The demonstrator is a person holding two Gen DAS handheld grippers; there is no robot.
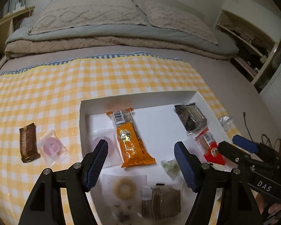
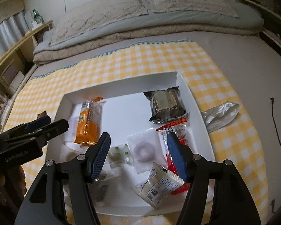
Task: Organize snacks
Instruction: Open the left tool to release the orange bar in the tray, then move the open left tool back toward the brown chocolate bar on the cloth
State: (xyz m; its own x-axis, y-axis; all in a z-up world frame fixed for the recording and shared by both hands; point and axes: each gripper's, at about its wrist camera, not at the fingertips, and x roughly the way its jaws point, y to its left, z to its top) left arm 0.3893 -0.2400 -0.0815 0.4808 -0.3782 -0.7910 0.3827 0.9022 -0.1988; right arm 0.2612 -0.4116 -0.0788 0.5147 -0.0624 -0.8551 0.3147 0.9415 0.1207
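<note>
Chocolate bar (image 1: 28,142) fully visible from left wrist only

Bkgd: bed w/ two knit pillows (image 1: 88,15) on folded grey/beige blankets (image 1: 110,41). Yellow check cloth (image 1: 46,86) spread over mattress. Black cable (image 2: 277,125) at right. Shelving (image 1: 249,43) beside bed, contents unclear.

Dim, soft indoor light, with no hard shadows. Strong fisheye bending, black vignette at every corner. Motion blur low down, smearing the ring-shaped snack (image 1: 124,187) and nearby packets. Mild glare on the white box (image 2: 121,86) floor.
</note>
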